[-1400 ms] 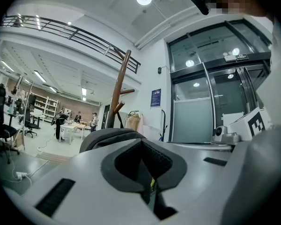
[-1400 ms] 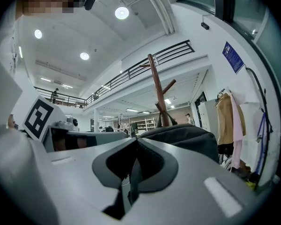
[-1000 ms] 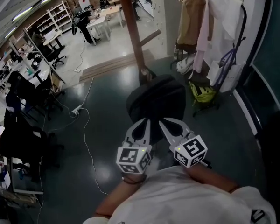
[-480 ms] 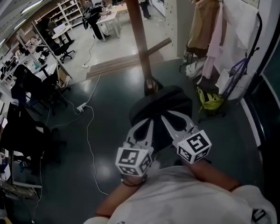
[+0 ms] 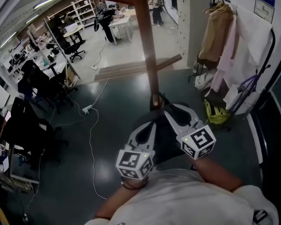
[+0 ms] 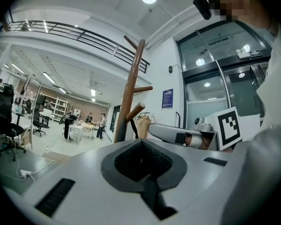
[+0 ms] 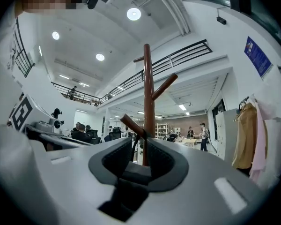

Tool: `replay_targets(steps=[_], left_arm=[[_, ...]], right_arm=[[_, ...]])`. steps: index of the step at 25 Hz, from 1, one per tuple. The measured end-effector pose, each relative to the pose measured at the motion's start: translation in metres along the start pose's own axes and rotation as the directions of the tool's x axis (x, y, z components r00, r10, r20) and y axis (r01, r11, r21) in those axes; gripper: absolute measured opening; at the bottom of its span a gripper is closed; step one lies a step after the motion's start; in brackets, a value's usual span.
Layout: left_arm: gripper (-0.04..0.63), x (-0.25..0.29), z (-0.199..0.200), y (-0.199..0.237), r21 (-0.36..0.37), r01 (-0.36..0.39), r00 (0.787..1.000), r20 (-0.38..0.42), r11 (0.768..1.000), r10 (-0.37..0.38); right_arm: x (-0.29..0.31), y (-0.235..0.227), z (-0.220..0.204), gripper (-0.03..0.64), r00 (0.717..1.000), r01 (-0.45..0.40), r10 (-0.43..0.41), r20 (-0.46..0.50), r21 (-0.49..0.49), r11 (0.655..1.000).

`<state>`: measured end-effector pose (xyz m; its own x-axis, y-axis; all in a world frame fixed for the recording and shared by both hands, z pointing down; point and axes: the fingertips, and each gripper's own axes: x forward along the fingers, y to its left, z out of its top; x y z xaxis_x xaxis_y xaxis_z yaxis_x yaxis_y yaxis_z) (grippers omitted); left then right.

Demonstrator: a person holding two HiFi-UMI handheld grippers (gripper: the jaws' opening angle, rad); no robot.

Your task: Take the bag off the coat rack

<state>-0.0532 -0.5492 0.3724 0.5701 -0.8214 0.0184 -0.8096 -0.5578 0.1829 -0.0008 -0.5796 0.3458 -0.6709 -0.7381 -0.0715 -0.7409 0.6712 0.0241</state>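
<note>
The brown wooden coat rack (image 5: 147, 55) stands straight ahead. A black bag (image 5: 165, 137) hangs against its pole, mostly hidden under both grippers. My left gripper (image 5: 151, 124) points at the bag's top, its jaws closed round dark mesh fabric (image 6: 141, 159). My right gripper (image 5: 167, 108) reaches the pole beside a short peg (image 7: 131, 124). A thin black strap (image 7: 136, 142) runs from that peg down between the right jaws, which are nearly together. In the left gripper view the rack (image 6: 129, 83) rises behind the left gripper (image 6: 141, 146). The right gripper (image 7: 139, 146) faces the rack (image 7: 148, 93).
A clothes rail with coats (image 5: 215, 41) and a yellow-green bag (image 5: 217, 114) stand at the right wall. A white cable with a power strip (image 5: 87, 109) crosses the dark floor at left. Office chairs (image 5: 33, 125) line the left side. A low wooden platform (image 5: 131, 69) lies beyond the rack.
Both grippers have moved forward and up to the rack's pole. The bag has slid further under them and shows less. The rack looks closer.
</note>
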Motion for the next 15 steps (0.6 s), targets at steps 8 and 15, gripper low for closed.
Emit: replay_targets(steps=[8, 15], left_arm=[[0.006, 0.016, 0.010, 0.014, 0.004, -0.049, 0.999, 0.012, 0.999, 0.049], [0.006, 0.023, 0.018, 0.022, 0.008, -0.090, 0.996, 0.029, 0.996, 0.090]], right_arm=[[0.035, -0.023, 0.007, 0.084, 0.998, -0.048, 0.046, -0.046, -0.045, 0.998], [0.054, -0.026, -0.001, 0.084, 0.986, -0.116, 0.107, -0.127, -0.061, 0.991]])
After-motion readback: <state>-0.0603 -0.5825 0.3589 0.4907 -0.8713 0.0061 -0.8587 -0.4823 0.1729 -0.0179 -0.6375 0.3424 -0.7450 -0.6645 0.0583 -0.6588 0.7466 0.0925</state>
